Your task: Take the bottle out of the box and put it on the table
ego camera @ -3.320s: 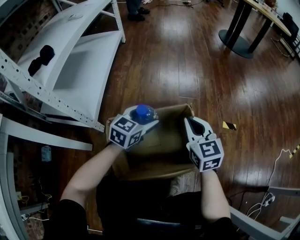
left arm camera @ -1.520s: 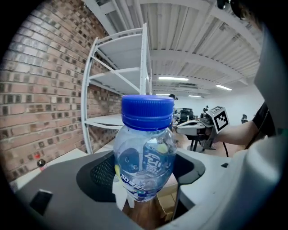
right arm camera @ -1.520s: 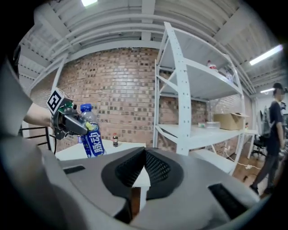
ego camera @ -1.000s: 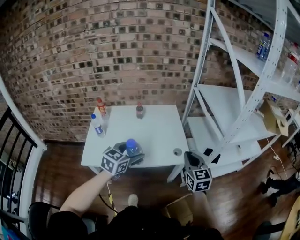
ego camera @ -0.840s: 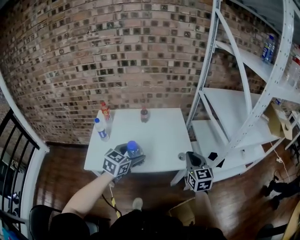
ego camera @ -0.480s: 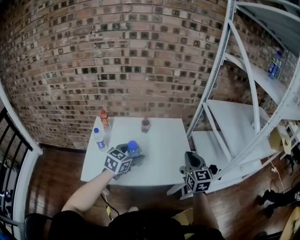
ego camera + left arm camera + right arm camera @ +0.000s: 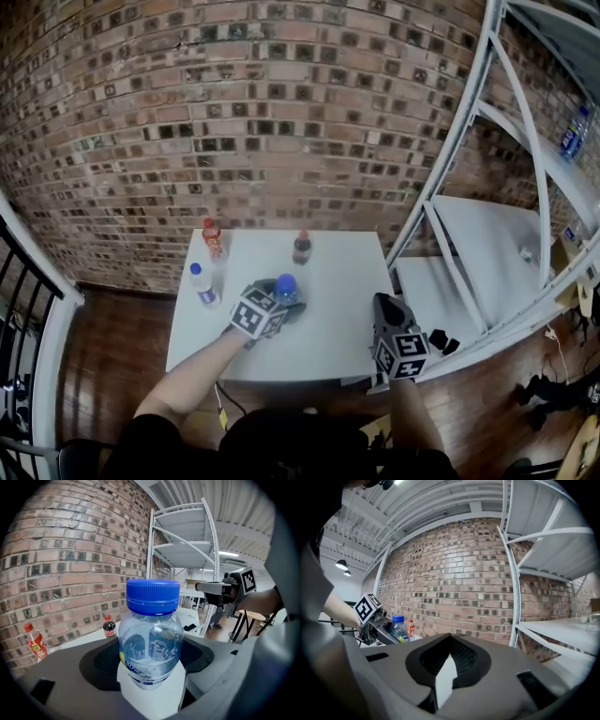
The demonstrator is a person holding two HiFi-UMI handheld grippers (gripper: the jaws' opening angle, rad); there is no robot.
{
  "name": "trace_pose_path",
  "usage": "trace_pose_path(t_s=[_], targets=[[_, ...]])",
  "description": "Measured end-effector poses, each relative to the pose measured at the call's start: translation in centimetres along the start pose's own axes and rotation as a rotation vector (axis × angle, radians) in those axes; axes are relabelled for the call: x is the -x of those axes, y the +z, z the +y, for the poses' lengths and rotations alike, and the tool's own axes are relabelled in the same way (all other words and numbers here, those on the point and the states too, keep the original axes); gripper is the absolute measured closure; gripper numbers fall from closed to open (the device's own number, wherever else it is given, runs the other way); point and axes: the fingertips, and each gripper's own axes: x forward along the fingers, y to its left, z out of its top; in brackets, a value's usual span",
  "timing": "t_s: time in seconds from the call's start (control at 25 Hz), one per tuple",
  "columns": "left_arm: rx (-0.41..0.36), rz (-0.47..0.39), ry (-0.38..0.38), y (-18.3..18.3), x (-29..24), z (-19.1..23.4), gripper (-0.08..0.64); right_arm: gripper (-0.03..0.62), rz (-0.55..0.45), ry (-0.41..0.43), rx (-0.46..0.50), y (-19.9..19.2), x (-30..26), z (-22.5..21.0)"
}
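The left claw (image 7: 284,302) grips a clear blue-capped bottle (image 7: 151,639) by its lower body, holding it upright over the white worktop (image 7: 328,349). Whether the bottle's base touches the worktop cannot be told: the claw and its marker cube cover it from above, and the left gripper view cuts it off below the pads.

Beyond this claw, towards the brick wall (image 7: 234,112), stands a dark drink bottle (image 7: 301,247) with a red cap. To the claw's left a second blue-capped bottle (image 7: 200,284) stands at the worktop's edge, and an orange bottle (image 7: 213,238) with a red cap stands just behind it. All three are well apart from the held bottle.

The right claw (image 7: 384,307) is to the right of the left one, over the worktop's near right corner, with its jaws closed together on nothing. To its right rises a white shelf rack (image 7: 487,234). Small black things (image 7: 439,342) lie on a low shelf there, too small to identify, and bottles (image 7: 574,131) on a higher shelf are blurred at the frame's edge
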Motion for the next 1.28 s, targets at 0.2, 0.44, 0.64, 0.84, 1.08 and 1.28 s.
trace_pose_path(t_s=[0.2, 0.44, 0.64, 0.84, 1.08, 1.28], targets=[[0.030, 0.049, 0.040, -3.6, -3.5, 1.7, 0.198, 0.588, 0.060, 0.012, -0.020, -3.1, -1.8, -1.9], [0.076, 0.058, 0.102, -5.6, -6.6, 3.9, 0.198, 0.588, 0.113, 0.021, -0.071, -5.5, -4.6, -3.8], [0.045, 0.119, 0.099, -8.3, -8.5, 3.6, 0.198, 0.588, 0.161, 0.011, -0.115, -8.0, -5.9, -3.9], [0.040, 0.066, 0.129, -7.9, -9.0, 3.6, 0.199, 0.588, 0.184, 0.027, -0.119, -8.9, -6.5, -4.1], [0.070, 0.098, 0.128, -8.5, -9.1, 3.4, 0.192, 0.588, 0.242, 0.022, -0.108, -10.5, -6.0, -4.2], [0.157, 0.091, 0.131, -8.0, -8.2, 4.2, 0.100, 0.588, 0.242, 0.018, -0.094, -9.8, -5.7, -4.4]])
